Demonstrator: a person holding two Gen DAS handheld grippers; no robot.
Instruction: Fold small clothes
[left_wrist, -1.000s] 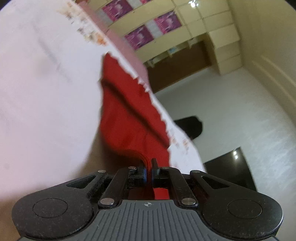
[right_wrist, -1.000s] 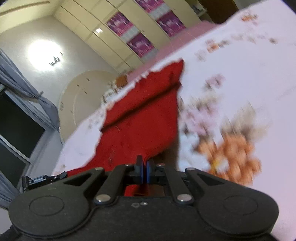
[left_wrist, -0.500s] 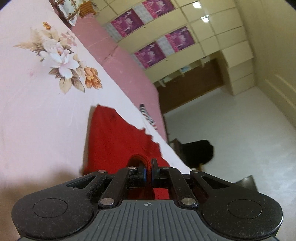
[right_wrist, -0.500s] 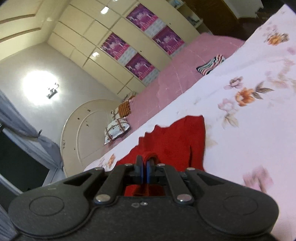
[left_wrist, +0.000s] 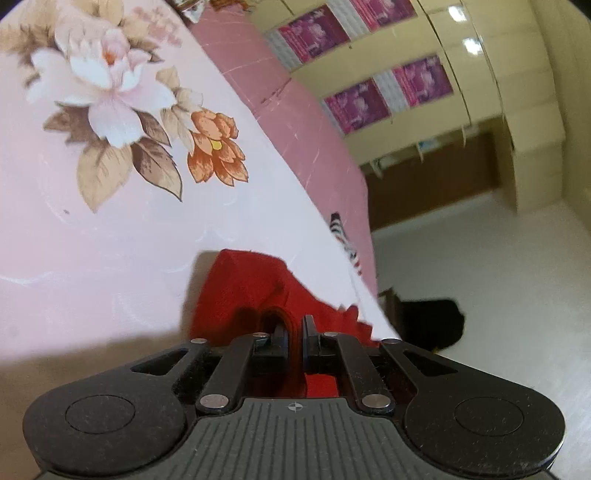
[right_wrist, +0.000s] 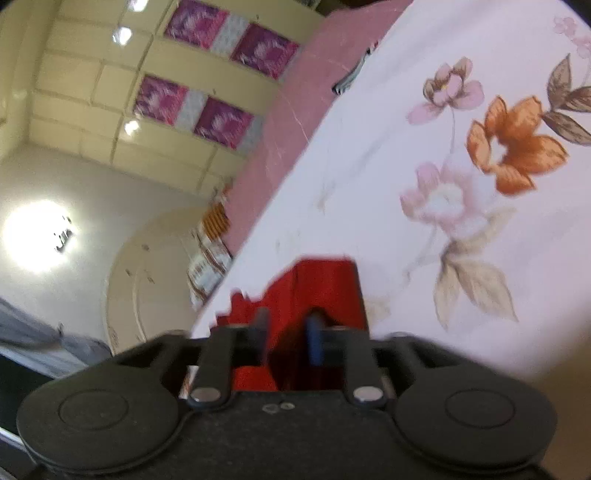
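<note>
Red cloth (left_wrist: 243, 291) lies on the floral bedsheet (left_wrist: 110, 240), just short of its edge. We find the left gripper (left_wrist: 294, 332) pinching a fold of it, and the right gripper (right_wrist: 288, 330) parted around it. We judge a fold is being laid down; release comes next.

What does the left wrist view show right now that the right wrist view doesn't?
Only the left wrist view shows the left gripper pinched on a fold of the red garment, plus the white floor and a dark object lying on it.

Only the right wrist view shows the right gripper with its fingers apart over the garment, a bright wall light and the curved headboard.

Both show the floral bedsheet, the striped cloth farther along the bed, and the purple-panelled cabinets.
</note>
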